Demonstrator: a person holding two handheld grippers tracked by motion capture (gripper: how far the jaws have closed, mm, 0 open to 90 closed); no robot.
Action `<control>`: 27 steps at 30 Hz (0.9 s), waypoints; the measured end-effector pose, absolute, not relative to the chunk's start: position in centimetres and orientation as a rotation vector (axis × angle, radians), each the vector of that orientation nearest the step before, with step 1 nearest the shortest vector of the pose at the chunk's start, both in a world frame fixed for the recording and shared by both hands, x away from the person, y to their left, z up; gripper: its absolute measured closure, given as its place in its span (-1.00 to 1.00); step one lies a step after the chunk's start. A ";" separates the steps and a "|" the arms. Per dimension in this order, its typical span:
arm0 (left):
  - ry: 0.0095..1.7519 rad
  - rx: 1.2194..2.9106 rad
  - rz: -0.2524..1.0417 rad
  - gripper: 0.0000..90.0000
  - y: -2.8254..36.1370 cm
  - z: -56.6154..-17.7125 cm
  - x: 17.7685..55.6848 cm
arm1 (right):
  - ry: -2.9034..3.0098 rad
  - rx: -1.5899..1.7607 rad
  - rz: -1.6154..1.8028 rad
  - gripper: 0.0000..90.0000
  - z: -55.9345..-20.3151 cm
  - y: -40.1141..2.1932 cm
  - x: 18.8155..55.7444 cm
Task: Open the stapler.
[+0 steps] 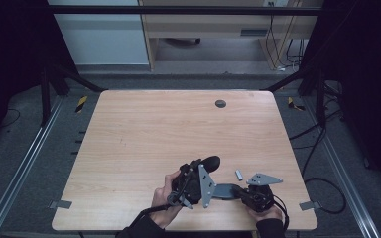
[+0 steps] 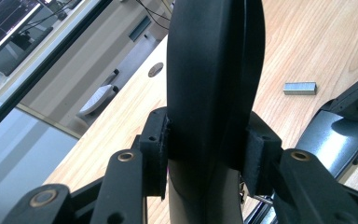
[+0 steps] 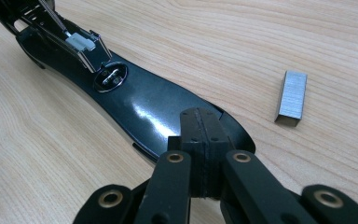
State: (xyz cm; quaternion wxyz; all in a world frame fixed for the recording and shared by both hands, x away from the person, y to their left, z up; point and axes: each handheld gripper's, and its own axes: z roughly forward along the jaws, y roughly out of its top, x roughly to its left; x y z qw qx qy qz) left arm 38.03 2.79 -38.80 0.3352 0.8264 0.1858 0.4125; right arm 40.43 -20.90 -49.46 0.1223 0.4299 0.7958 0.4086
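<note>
Left gripper (image 1: pixel 204 171) first: from my remote seat I see its pads clamped on either side of the stapler's black top arm (image 2: pixel 214 79), which stands up tall between them in the left gripper view. In the high view that arm is swung up and open, tilted toward the far side of the table. My left hand (image 1: pixel 166 196) sits at the near edge, wrist bent, gripper angled up and to the right.

Right gripper (image 1: pixel 245 192) has its jaws pressed flat together, pads touching, resting down on the tail end of the stapler base (image 3: pixel 158 112). The base lies flat on the wood, its staple channel (image 3: pixel 81 46) open at the far end in the right gripper view. Right hand (image 1: pixel 263 210) is low, right at the near edge, pointing left toward the other gripper, so the two are close together.

The table (image 1: pixel 144 129) is light wood grain with rounded corners, plus a small grey cable hole (image 1: pixel 220 103) near the far edge. Around it there's dark floor with metal rails, cables off to the right, and a pale cabinet (image 1: pixel 198 25) behind.

Smallest bit: a strip of staples (image 3: pixel 291 98) lying loose on the wood just beside the base, not touching it.
</note>
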 end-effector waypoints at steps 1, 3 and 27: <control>0.490 2.152 1.072 0.29 2.9 -38.8 38.1 | 2.323 1.254 1.192 1.00 -49.5 -20.9 40.4; 0.493 2.149 1.069 0.29 3.0 -38.7 38.1 | 2.321 1.253 1.190 1.00 -49.5 -20.9 40.5; 0.574 2.063 1.059 0.29 5.3 -38.1 37.8 | 2.320 1.266 1.193 1.00 -49.5 -20.9 40.4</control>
